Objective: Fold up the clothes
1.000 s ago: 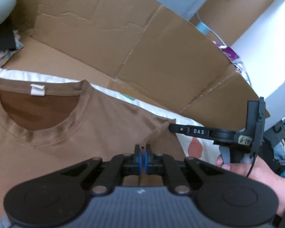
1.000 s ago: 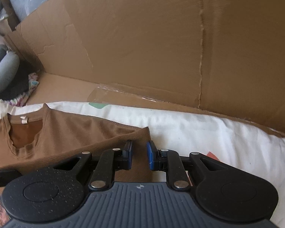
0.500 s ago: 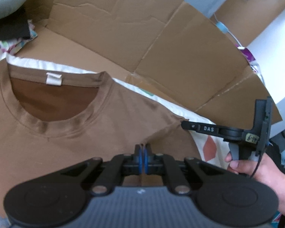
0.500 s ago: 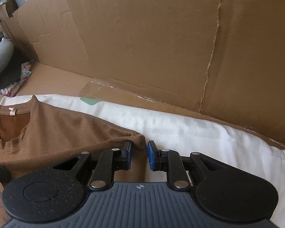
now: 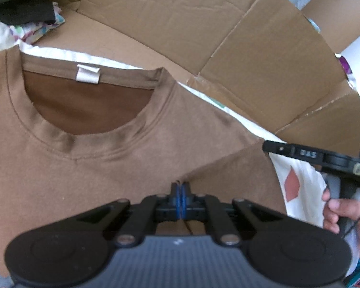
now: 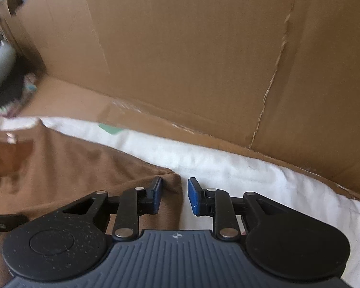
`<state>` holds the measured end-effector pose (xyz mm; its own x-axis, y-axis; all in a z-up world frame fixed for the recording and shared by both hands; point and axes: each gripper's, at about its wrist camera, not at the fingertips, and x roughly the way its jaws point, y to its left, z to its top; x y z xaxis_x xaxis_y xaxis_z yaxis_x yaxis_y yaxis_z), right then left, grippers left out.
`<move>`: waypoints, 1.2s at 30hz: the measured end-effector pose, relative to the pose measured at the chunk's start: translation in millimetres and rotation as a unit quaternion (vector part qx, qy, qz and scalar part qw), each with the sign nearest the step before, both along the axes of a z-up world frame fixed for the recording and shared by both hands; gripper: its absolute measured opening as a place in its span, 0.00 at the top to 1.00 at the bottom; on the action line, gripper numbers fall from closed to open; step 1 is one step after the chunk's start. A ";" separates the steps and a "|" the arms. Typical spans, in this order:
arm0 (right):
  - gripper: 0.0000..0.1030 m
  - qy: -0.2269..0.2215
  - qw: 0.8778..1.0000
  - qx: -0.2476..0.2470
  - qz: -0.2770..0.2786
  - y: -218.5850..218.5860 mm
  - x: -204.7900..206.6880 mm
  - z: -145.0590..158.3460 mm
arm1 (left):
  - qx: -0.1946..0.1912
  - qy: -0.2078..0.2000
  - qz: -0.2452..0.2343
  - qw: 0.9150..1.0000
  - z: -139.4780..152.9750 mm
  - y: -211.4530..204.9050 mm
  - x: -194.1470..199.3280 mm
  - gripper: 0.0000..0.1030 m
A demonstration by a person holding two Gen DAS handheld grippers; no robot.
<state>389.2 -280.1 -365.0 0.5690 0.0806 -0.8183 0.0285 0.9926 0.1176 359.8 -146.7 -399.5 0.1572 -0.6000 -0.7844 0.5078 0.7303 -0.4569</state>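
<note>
Left gripper clamped tight on a fold of the brown t-shirt, lower centre of the left wrist frame; collar and white tag upper left. Right gripper narrowly parted, sleeve edge between its 2 pads, nothing pinched. Shirt lies on white sheet; cardboard behind. Hand at right edge.

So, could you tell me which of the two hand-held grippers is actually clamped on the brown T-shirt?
The left hand-held gripper: its blue pads pinch a fold of the brown T-shirt. The right hand-held gripper is open.
</note>
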 end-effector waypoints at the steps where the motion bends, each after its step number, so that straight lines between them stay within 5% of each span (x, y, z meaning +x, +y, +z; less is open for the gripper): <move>1: 0.71 -0.002 1.000 0.006 0.006 -1.5 -1.4 3.4 | -0.001 0.001 0.000 1.000 -0.4 0.7 -0.1 0.98; 5: 0.83 0.027 0.999 -0.008 0.028 0.4 2.2 2.1 | -0.002 -0.004 0.004 1.000 -0.5 3.6 -3.4 0.98; 13: 0.83 0.051 0.999 0.004 -0.002 -0.3 13.9 -10.5 | 0.006 -0.011 0.008 1.000 5.2 4.6 -3.6 0.98; 23: 0.83 0.064 0.997 -0.037 -0.001 12.8 20.7 -12.2 | 0.040 0.002 -0.005 0.999 1.5 -2.5 -0.1 0.98; 32: 0.63 0.083 0.995 -0.041 -0.024 7.2 18.9 -9.0 | 0.070 0.029 -0.002 0.997 2.1 -9.0 5.1 0.95; 35: 0.63 0.080 0.996 -0.024 -0.024 -1.4 5.7 -3.6 | 0.087 0.005 -0.001 0.996 12.2 -11.7 1.5 0.93; 36: 0.63 0.079 0.996 -0.019 -0.024 -4.2 1.3 -1.8 | 0.096 -0.017 -0.005 0.995 17.1 -12.8 -1.5 0.83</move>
